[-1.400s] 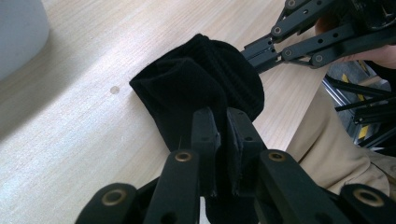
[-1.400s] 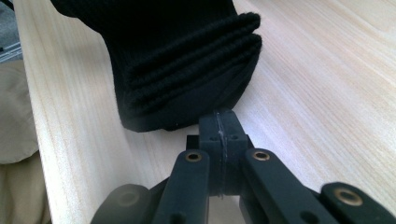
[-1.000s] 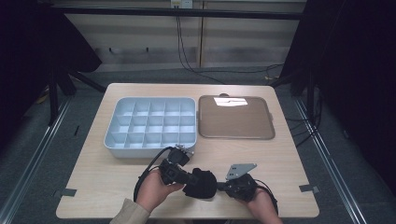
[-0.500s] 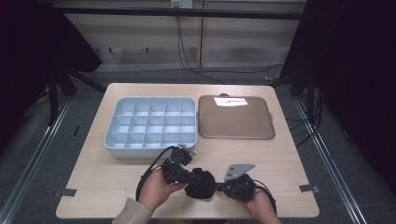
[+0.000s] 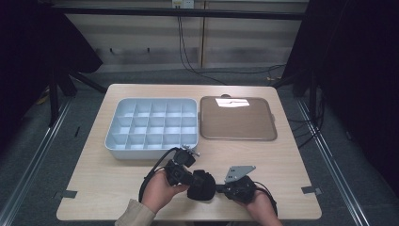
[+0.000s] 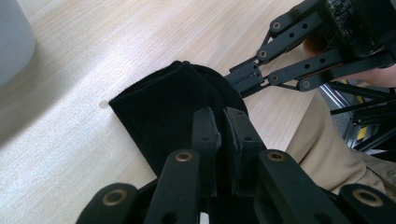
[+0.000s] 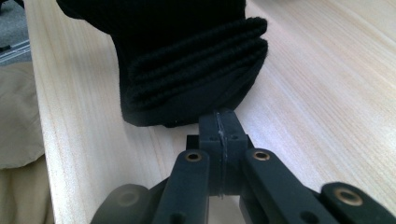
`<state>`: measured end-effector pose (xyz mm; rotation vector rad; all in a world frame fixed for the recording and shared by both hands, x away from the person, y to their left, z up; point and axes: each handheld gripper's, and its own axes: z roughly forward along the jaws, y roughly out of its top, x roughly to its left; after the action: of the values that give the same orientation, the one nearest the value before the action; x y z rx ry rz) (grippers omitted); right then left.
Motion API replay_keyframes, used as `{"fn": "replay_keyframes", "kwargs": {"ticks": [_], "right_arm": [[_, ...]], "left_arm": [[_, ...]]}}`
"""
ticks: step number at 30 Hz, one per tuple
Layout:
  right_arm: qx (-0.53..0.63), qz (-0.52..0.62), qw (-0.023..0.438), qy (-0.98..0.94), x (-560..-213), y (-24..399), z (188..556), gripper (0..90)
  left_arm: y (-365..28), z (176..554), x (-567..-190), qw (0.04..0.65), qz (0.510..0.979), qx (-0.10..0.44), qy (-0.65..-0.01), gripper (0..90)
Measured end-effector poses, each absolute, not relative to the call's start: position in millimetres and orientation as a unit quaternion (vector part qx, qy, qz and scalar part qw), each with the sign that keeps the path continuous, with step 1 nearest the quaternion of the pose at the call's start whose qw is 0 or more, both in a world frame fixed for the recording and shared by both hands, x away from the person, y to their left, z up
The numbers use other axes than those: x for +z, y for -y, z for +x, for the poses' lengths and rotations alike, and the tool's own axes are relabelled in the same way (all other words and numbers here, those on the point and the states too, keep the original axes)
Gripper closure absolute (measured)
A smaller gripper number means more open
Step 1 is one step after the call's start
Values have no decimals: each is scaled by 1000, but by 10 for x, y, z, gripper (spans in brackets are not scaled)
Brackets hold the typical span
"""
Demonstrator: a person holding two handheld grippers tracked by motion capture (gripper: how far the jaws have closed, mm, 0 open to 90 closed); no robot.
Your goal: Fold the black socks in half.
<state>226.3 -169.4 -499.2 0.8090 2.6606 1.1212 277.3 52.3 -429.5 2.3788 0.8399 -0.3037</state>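
A folded black cloth (image 5: pixel 201 185) lies on the wooden table near its front edge, between both hands. My left gripper (image 5: pixel 190 181) comes in from the left and is shut on the cloth (image 6: pixel 163 112). In the left gripper view the fabric sits pinched between its pads (image 6: pixel 222 126). My right gripper (image 5: pixel 219 189) comes in from the right with its jaws pressed flat together. Its tips (image 7: pixel 219 116) rest against the lower edge of the cloth's stacked folds (image 7: pixel 187 60). I see no fabric between those pads. The right gripper (image 6: pixel 236 79) also meets the cloth's far side in the left gripper view.
A pale grey tray with several empty compartments (image 5: pixel 113 141) stands just behind the left hand. A flat brown tray (image 5: pixel 237 120) lies to its right. The table's front edge is close under both hands. Rails and cables run along the floor around the table.
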Motion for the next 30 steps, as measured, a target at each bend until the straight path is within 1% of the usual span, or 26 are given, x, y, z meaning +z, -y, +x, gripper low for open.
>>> {"fn": "replay_keyframes", "kwargs": {"ticks": [30], "right_arm": [[372, 265, 71, -887, -4988, 1586, 2247, 900]], "left_arm": [[-473, 2760, -4326, 290, 898, -107, -314, 832]]}}
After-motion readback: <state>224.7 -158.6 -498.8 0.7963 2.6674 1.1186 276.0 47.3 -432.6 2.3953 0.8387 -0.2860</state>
